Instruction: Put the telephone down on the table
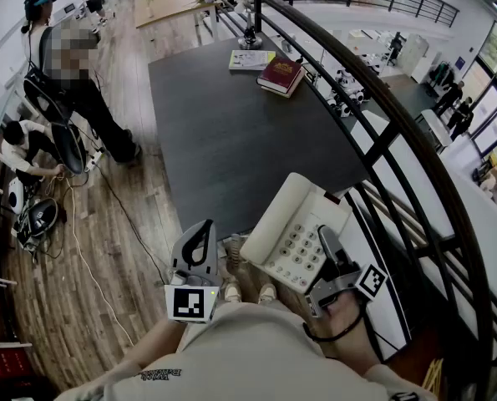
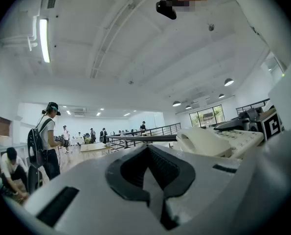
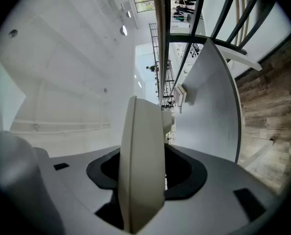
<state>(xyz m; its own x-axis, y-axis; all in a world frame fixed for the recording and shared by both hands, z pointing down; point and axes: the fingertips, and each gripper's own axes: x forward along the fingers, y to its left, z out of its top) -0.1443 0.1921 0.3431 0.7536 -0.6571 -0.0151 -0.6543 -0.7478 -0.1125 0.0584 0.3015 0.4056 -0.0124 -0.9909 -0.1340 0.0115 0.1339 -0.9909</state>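
Note:
A cream telephone [image 1: 291,230] with its handset in the cradle and a grey keypad hangs tilted in the air at the near edge of the dark table [image 1: 223,132]. My right gripper [image 1: 328,251] is shut on the telephone's right side. In the right gripper view the telephone's edge [image 3: 140,165] stands upright between the jaws of my right gripper [image 3: 146,182]. My left gripper [image 1: 201,232] is level to the left of the telephone, shut and holding nothing. The left gripper view shows my left gripper [image 2: 150,177] with the telephone [image 2: 213,141] off to its right.
A red book [image 1: 280,73] and a pale book [image 1: 251,59] lie at the table's far end. A black curved railing [image 1: 382,115] runs along the right. People stand and crouch at the left [image 1: 73,82] among cables on the wooden floor [image 1: 106,249].

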